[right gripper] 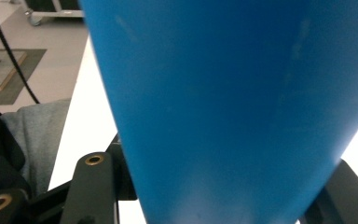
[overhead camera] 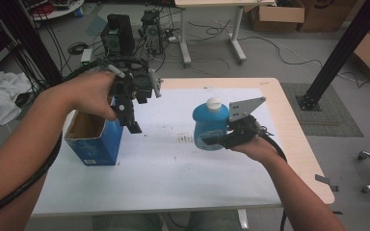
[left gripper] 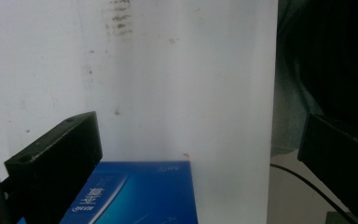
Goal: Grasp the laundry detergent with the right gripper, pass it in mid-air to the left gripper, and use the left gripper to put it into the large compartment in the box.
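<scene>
The right tongs (overhead camera: 211, 140) gripped the blue bottle (overhead camera: 210, 126) above the white table (overhead camera: 173, 168), while the left tongs (overhead camera: 131, 126) stood wide over the blue box (overhead camera: 96, 144).

You have a table (overhead camera: 289, 144) with a pale wood edge, and a white sheet (overhead camera: 173, 163) covers most of its top, marked with small dark smudges (overhead camera: 185, 139) near the middle. Behind it, on the grey floor, two black computer towers (overhead camera: 118, 33) stand among loose cables (overhead camera: 270, 45). A second table (overhead camera: 212, 4) stands farther back. Cardboard boxes (overhead camera: 277, 17) sit at the upper right, a white cloth (overhead camera: 0, 96) lies at the left, and a black post (overhead camera: 342, 53) slants down at the right.
</scene>
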`<state>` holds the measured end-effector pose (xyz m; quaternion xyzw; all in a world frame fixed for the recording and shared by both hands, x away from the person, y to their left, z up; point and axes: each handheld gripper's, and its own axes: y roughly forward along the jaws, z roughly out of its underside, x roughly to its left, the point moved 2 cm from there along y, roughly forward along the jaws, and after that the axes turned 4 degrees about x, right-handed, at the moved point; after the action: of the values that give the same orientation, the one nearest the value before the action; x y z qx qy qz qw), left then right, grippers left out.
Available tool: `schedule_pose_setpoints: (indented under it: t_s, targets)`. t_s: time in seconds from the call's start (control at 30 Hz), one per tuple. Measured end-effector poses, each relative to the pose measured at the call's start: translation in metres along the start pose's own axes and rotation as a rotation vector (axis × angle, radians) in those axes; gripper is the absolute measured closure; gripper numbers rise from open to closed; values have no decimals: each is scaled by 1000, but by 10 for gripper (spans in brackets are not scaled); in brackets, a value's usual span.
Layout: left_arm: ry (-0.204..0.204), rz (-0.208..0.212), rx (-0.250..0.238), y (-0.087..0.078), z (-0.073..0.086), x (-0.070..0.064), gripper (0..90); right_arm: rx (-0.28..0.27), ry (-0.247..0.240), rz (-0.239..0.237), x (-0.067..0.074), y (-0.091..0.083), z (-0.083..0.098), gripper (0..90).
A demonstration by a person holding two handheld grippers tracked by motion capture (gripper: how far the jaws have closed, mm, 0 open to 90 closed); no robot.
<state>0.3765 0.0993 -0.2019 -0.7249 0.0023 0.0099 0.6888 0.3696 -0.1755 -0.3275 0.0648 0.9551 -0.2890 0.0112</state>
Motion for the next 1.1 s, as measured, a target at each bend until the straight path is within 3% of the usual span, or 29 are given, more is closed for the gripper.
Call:
schedule_pose_setpoints:
  t_s: [0.4, 0.7, 1.1]
  targets:
    - [24, 3, -9, 2, -11, -5, 1, -10, -17, -76, 9, 49, -15, 434]
    - [43, 13, -12, 6, -20, -7, 1, -48, 7, -118, 12, 88, -19, 436]
    - [50, 16, -10, 10, -27, -11, 1, -72, 39, -119, 9, 113, -14, 437]
